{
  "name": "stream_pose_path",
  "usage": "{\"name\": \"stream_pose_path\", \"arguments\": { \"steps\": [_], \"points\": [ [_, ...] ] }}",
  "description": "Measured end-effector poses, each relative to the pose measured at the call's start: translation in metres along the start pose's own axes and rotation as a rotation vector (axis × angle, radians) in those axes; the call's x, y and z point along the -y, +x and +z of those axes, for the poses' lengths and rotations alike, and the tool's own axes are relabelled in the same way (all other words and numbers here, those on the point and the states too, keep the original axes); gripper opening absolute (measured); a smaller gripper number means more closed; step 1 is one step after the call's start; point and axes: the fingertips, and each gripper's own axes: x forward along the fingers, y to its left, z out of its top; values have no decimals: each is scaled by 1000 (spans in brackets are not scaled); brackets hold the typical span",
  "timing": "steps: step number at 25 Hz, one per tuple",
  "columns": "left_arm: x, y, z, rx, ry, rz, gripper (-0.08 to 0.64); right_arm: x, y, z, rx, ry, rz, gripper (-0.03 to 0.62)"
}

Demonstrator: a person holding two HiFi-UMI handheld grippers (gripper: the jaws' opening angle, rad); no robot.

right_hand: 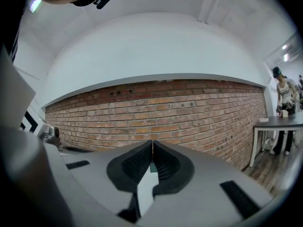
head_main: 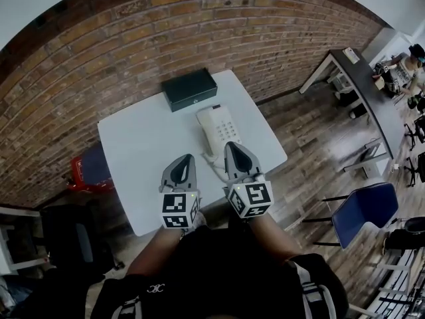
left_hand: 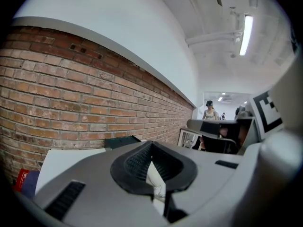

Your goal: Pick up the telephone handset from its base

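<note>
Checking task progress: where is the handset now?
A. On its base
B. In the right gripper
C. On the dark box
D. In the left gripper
A: the handset lies on its base, while the left gripper and right gripper are shut on nothing.

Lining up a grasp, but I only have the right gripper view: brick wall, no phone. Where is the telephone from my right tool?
Observer: The head view shows the white telephone on the table, just beyond the right tool, with the handset seated on its left side.
Operator: And my other one?
Observer: The left tool is shut, over bare table left of the cord.
Operator: Anything behind the phone?
Observer: A black box at the table's far edge.
</note>
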Motion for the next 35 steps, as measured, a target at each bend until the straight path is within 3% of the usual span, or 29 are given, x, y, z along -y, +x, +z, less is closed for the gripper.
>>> {"name": "stream_pose_path", "arguments": {
  "steps": [9,19,25,35],
  "points": [
    [-21,-6,6,18,1,94,2,-8,26,-2,-7,-8,81,0],
    [-23,6,12,20,2,207,2,20,60,-17,-42,-4,117,-2],
    [-22,18,20,23,-7,278,2,31,88,-37,-93,-7,161,-2],
    [-24,32,18,-2,-21,374,2,53,128,-88,-194,23,164,0]
  ]
}}
